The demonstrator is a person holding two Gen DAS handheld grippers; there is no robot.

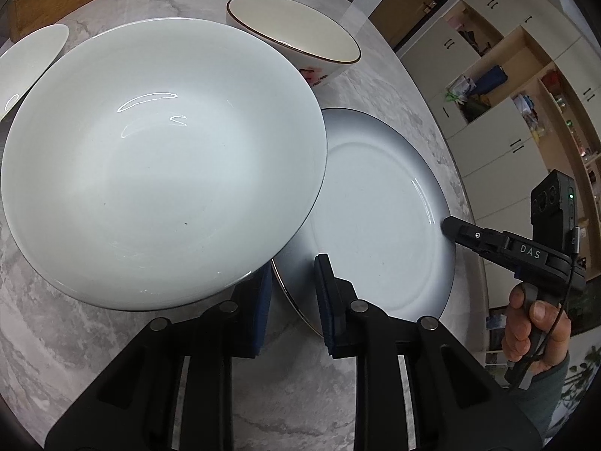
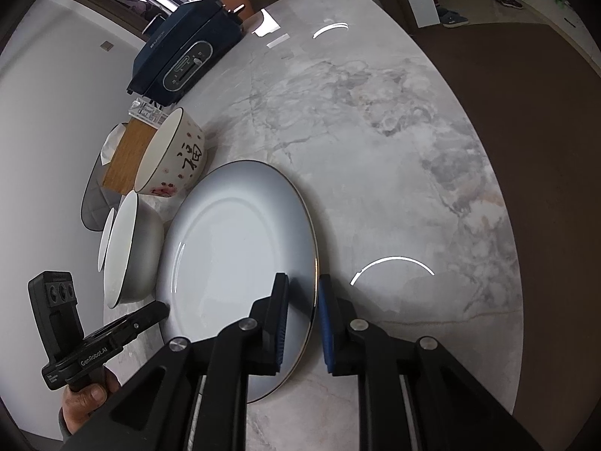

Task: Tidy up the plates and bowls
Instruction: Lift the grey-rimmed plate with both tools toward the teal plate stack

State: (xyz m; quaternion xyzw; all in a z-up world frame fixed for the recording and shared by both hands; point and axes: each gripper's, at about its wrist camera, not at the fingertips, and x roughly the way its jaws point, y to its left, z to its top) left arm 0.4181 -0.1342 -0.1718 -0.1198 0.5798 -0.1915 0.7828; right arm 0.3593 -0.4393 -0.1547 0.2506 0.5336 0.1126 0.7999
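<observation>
Gripping both: left gripper [image 1: 291, 300] clamped on white bowl [image 1: 161, 165] rim, right gripper [image 2: 303, 319] clamped on plate [image 2: 233, 263] edge; bowl directly beside plate, near counter [image 2: 375, 150] edge.

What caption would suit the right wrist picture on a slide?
Right gripper shut on the rim of a round grey-edged white plate on a marble table.

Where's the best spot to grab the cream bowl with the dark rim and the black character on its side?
Take the cream bowl with the dark rim by its rim, one finger inside and one outside the wall. Come from the open marble tabletop side: the wall is tall and steep, and the grey-edged flat plate and the wooden box crowd the other sides.
</observation>
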